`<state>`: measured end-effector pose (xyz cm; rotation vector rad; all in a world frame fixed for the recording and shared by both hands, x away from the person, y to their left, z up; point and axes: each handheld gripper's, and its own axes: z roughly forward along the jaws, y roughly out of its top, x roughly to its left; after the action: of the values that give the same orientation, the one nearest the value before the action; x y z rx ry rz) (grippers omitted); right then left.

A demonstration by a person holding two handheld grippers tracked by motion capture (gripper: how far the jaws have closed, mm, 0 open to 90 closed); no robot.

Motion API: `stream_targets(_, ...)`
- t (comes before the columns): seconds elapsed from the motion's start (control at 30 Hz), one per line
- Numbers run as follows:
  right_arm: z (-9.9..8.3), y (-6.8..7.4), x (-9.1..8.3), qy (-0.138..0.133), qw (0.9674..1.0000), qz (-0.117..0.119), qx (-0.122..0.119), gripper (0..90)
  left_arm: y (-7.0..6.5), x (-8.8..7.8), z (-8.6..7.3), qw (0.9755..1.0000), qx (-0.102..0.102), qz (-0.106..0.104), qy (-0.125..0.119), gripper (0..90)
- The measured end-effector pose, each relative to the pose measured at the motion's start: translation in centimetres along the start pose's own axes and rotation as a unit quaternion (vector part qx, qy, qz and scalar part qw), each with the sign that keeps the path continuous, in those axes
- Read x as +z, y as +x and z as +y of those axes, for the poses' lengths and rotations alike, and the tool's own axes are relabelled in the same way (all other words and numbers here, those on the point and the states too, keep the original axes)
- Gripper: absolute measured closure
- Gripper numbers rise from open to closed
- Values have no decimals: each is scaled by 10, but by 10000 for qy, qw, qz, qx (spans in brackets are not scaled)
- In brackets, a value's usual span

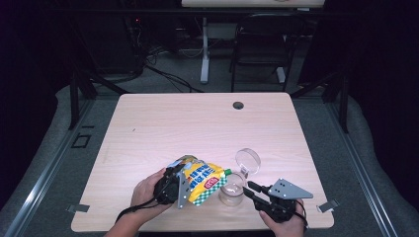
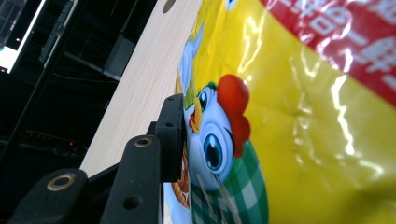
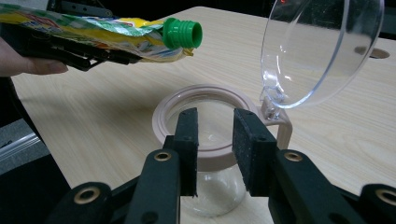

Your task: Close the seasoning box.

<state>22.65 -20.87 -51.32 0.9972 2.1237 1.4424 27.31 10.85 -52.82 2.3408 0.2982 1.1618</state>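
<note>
Above the jar (image 3: pixel 205 140), the left tool (image 1: pixel 179 186) clamps the tilted pouch (image 1: pixel 205 180); the right tool (image 3: pixel 215 154) stands half-open, uncapped spout (image 3: pixel 183 33) needing more tilt to pour.

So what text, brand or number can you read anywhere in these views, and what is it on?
Nothing can be read as text.
Yellow pouch: blue lettering and a red badge in the high view, too small to read.
Same pouch, left gripper view: pale characters on a red band, blurred and cropped.
Glass jar: no label.

Your left gripper (image 1: pixel 184 183): far jaw hidden behind pouch (image 2: pixel 299 116), whose edges are cut off; print blurred.
</note>
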Motion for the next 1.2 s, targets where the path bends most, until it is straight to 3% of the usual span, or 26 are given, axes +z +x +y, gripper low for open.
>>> stream_targets(0.6,1,8,7,55,9999,-24,-131,687,-5,0,4,9995,291,98,53,632)
stream_targets(1.2,3,15,12,108,9995,-50,-299,677,-10,-2,11,9971,673,287,200,632)
